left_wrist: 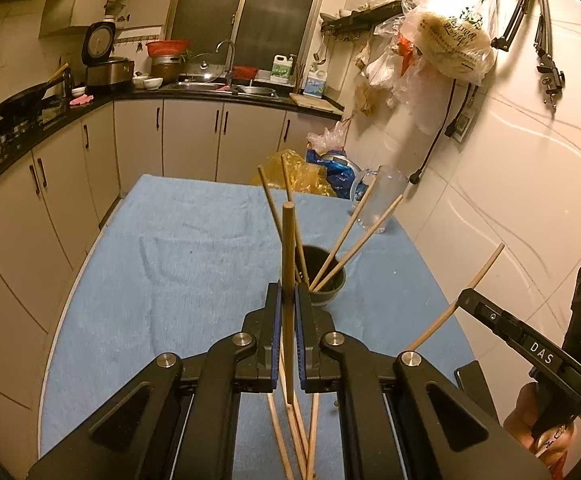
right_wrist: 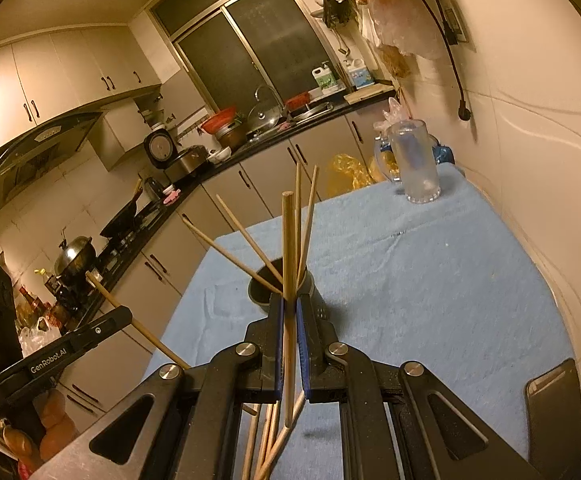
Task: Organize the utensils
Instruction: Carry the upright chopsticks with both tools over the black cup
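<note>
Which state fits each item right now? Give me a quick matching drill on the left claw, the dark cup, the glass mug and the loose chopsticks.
Column 1:
1. left claw
2. dark cup
3. glass mug
4. loose chopsticks

Column 2:
A. stands at the far end of the blue cloth
B. lie on the cloth below the claws
C. holds four leaning chopsticks
D. shut on one upright chopstick

Pairs: 1-D, 2-C, 3-A, 4-B
</note>
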